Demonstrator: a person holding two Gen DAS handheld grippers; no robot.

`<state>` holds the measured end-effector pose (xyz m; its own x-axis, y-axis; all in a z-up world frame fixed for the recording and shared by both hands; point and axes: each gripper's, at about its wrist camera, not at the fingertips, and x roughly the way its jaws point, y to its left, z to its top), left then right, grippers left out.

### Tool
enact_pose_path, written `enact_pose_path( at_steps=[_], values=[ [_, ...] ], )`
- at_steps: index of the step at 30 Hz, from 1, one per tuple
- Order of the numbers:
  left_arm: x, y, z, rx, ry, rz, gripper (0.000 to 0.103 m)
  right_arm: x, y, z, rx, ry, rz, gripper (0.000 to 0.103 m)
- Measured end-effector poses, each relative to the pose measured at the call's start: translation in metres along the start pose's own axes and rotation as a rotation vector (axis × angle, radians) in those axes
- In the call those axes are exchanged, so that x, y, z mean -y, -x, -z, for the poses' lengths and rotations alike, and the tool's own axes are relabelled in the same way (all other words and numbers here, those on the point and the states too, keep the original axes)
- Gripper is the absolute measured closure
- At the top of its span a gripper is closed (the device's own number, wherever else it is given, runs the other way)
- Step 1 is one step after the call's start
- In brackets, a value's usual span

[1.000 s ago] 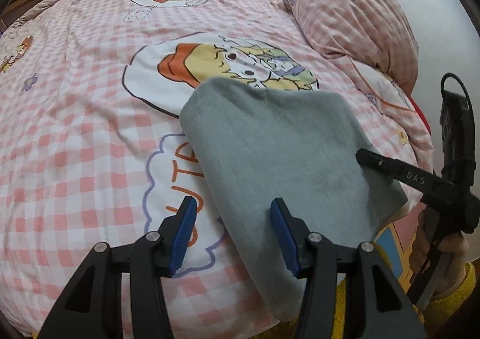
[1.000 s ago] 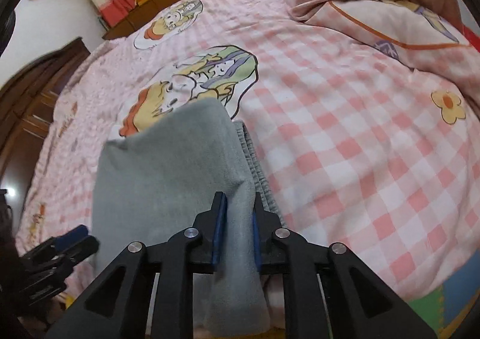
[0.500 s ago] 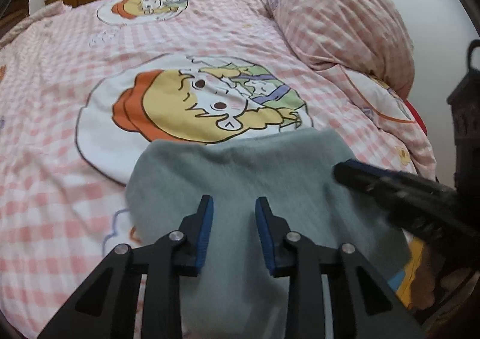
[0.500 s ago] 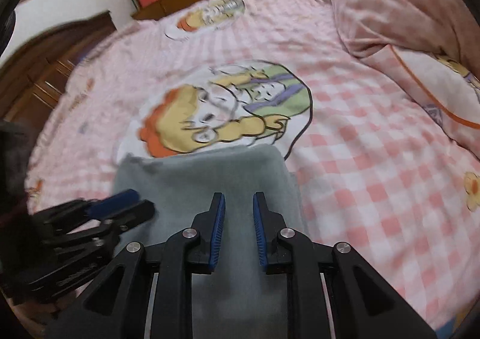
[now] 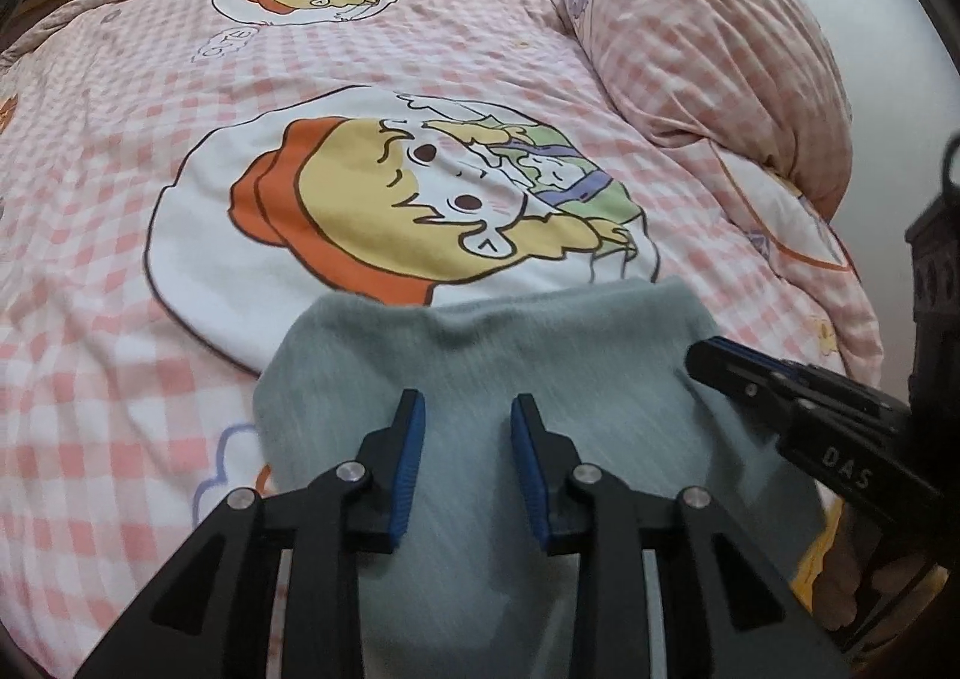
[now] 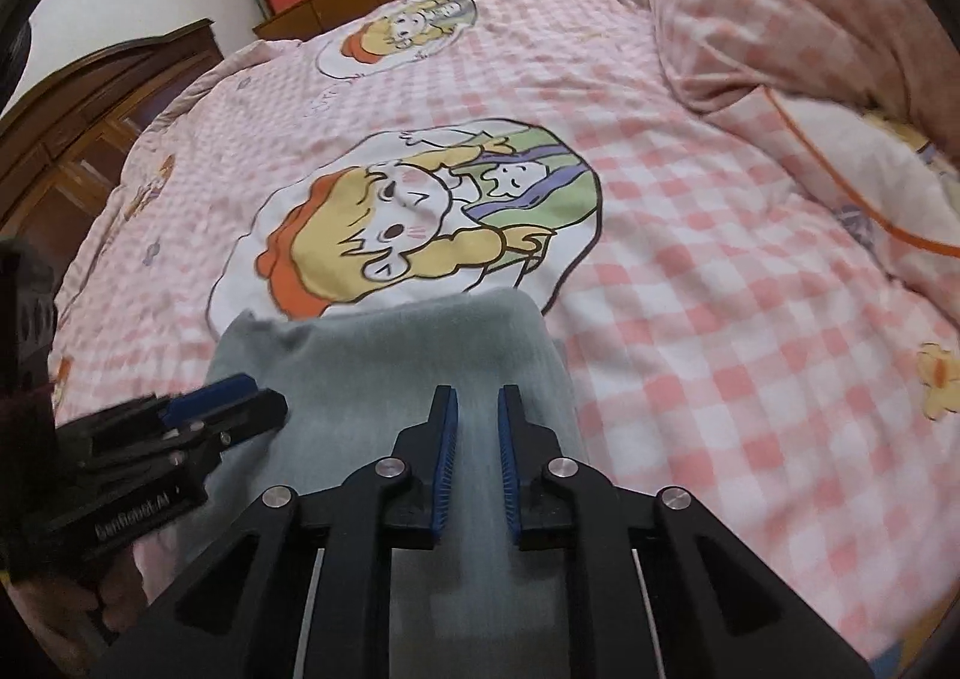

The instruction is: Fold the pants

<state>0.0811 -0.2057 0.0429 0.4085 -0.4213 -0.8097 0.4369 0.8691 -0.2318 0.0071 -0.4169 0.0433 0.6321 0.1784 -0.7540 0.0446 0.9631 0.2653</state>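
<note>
Grey pants [image 5: 492, 343] lie folded at the bed's [image 5: 120, 150] near edge, fold edge farthest out. Left claw [image 5: 468, 463] and right claw [image 6: 477, 457] both grip the near hem, side by side.

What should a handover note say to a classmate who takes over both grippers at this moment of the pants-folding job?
Left gripper: jaws partly closed, grey cloth between them; a firm pinch cannot be confirmed.
Right gripper: jaws narrow, pinching the cloth near its right edge.
Pants: grey, doubled over, on the near part of the pink checked bed cover, far edge at the cartoon print.
Done: at least one fold is in.
Left: probably lay the cloth down flat, release both grippers and check that the edges line up.
</note>
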Motion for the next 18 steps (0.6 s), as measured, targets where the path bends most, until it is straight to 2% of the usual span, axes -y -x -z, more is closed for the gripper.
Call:
enact_pose_path(
  at_steps=[4,8,13,18],
  values=[
    [0.002,0.020,0.015,-0.014,0.014,0.026,0.068,0.001,0.023,0.025,-0.027,0.034,-0.014,0.085],
    [0.004,0.039,0.040,-0.031,0.028,0.030,0.058,0.004,0.032,0.050,-0.047,0.071,-0.003,0.085],
    [0.013,0.047,0.064,-0.067,0.018,0.010,0.050,0.001,0.042,0.071,-0.053,0.143,0.030,0.085],
    [0.027,0.050,0.083,-0.093,-0.035,-0.043,0.044,0.003,0.045,0.077,-0.052,0.134,0.044,0.085]
  ],
)
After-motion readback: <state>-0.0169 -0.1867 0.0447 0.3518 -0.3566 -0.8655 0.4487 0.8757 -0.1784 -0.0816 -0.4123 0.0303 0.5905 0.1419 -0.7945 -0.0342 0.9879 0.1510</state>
